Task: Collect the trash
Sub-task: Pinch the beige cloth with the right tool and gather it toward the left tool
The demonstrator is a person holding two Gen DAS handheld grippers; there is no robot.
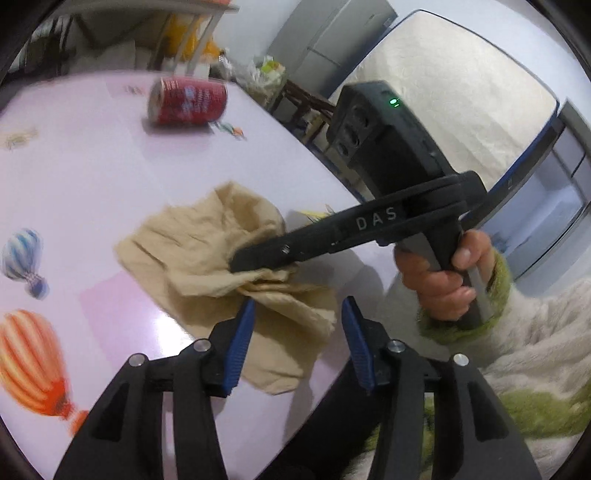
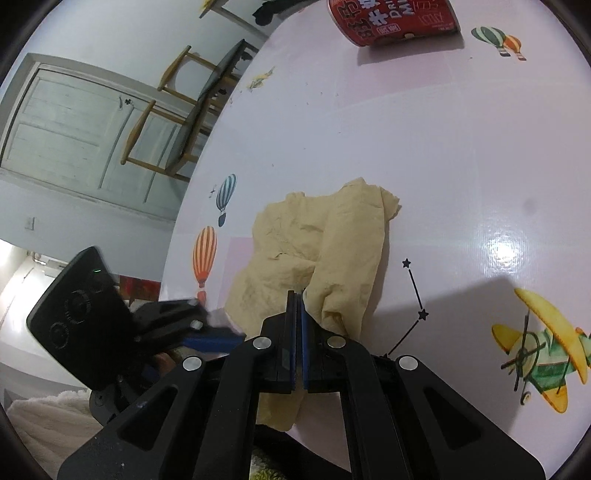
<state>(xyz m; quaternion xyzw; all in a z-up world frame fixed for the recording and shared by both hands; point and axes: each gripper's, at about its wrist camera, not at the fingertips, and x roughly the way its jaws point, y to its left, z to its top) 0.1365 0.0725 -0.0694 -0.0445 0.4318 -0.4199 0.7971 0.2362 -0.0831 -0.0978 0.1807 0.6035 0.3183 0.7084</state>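
right wrist view: red can [image 2: 393, 20] cut off; right claw [image 2: 298, 295] pinches napkin [image 2: 317, 251].

Black tongs [image 1: 297, 317] with blue ribbed pads [image 1: 240, 347], silver rivets, "DAS" lettering, fuzzy green-cuffed cream sleeve [image 1: 498, 295]
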